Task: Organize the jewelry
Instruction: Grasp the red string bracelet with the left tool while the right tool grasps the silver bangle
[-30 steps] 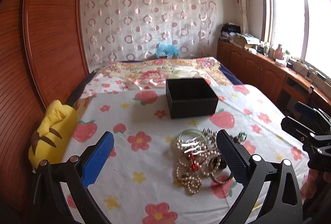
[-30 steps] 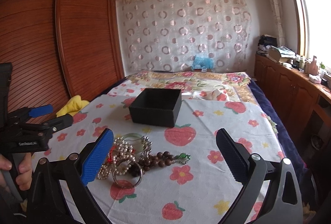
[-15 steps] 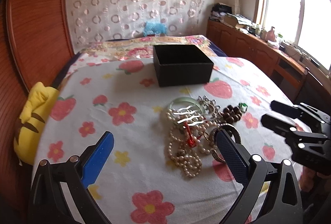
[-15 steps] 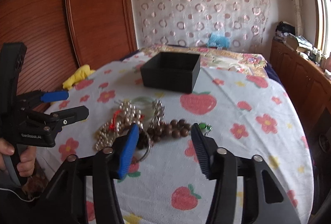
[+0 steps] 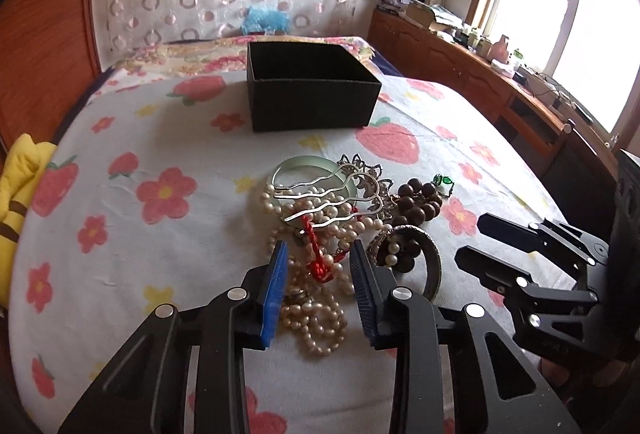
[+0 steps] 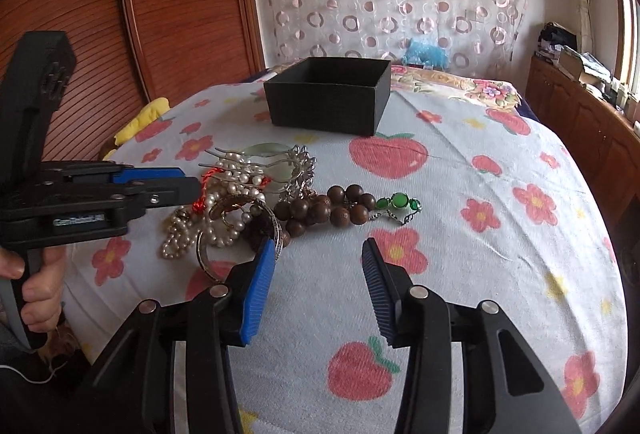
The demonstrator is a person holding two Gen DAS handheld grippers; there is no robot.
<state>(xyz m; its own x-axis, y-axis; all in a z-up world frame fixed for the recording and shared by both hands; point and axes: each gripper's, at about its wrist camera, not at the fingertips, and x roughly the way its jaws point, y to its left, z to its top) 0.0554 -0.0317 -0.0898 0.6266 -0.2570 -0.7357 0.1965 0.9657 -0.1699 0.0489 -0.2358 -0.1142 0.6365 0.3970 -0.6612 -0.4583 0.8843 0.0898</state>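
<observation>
The left gripper (image 5: 320,274) is closing around pearl strands (image 5: 316,310) at lower centre, pads not yet pressing. The right gripper (image 6: 318,274) is closing over bare bedsheet (image 6: 480,274), nothing between its jaws.

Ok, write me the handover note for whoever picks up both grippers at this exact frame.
Left gripper: jaws closing, low over the tangled white pearl necklace with its red charm between the blue pads; no grip visible.
Right gripper: jaws closing, nothing between them, short of the dark wooden bead bracelet.
Things: the whole jewelry pile lies on the strawberry-print bedsheet, including a silver wavy hair fork, a pale green bangle and a green-stone ring. The open black square box stands behind the pile.
Done: nothing visibly moved into the box.
Left: lift every piece into it.
</observation>
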